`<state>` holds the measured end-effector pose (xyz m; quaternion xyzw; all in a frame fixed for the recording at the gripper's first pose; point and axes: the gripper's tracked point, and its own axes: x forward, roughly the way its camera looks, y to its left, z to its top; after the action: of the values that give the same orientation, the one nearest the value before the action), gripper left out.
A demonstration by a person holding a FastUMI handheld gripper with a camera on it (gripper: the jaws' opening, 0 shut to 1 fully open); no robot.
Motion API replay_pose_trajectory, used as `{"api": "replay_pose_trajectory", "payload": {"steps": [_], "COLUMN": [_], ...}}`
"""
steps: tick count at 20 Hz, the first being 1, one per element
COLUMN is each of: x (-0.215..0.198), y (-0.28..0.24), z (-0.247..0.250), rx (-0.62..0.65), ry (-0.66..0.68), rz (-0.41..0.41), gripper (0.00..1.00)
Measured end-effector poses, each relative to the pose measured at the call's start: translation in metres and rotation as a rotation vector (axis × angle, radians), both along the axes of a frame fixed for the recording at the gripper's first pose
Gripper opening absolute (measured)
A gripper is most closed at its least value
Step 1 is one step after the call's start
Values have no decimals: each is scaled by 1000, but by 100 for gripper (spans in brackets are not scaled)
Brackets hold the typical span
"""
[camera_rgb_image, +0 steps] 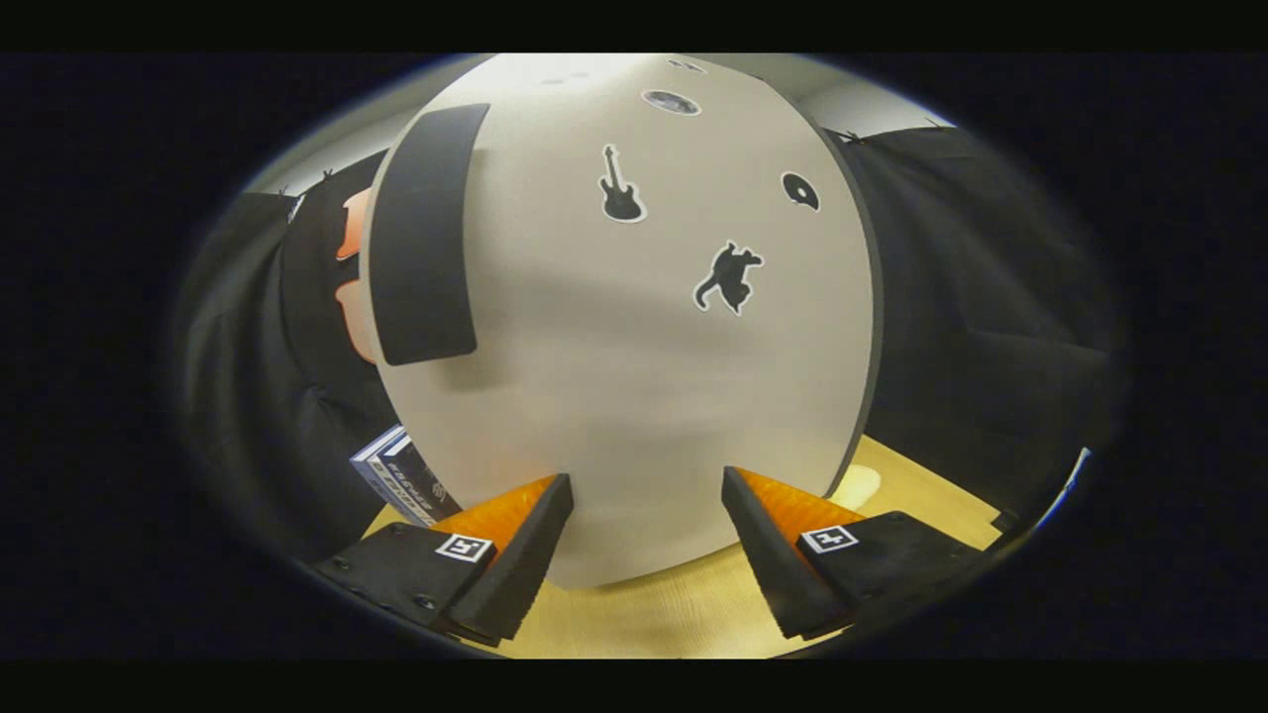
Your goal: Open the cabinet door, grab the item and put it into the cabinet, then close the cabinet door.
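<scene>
From the gripper view, the gripper [646, 485] faces a pale cabinet door [634, 396] at close range. Its two fingers are spread well apart with nothing between them; the left fingertip [557, 487] and the right fingertip [735, 481] both lie close against the lower part of the door face, though whether they actually touch it cannot be told. They grasp nothing.

The door looks closed, its flat front swelling toward the camera. Beyond the left finger, high up near the door's left edge, stands a long dark handle [426, 238], upright and slightly curved in this lens. Several dark stickers sit on the door beyond the fingers: a guitar sticker [620, 186] above the gap between them, a cat sticker [728, 277] further right and lower, a small rounded sticker [800, 190] toward the door's right edge, and a grey oval sticker [671, 101] near the top.

Just beyond the left finger and outside it, a boxed item [396, 477] with a dark printed face and a pale edge peeks out from beside the lower left corner of the cabinet door. It rests on the light wooden tabletop [644, 614], which also runs under and between the fingers. The item is outside the cabinet, close to the left finger but not held.

Black cloth [971, 297] hangs on both sides of the cabinet.
</scene>
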<state>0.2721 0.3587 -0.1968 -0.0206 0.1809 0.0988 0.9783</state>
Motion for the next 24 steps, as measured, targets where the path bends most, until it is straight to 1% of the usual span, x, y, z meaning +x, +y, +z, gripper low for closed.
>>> {"api": "replay_pose_trajectory", "payload": {"steps": [4, 7, 10, 15, 20, 24], "x": [-33, -58, -85, -123, -150, -161], "y": [-26, -48, -61, -89, -109, -120], "z": [38, 81, 121, 173, 198, 198], "rx": [35, 25, 14, 7, -4, 0], "ry": [-50, -110, -157, -237, -288, -288], "rz": [-45, -56, -47, -99, -131, -141], "gripper": [98, 97, 97, 97, 97, 97]}}
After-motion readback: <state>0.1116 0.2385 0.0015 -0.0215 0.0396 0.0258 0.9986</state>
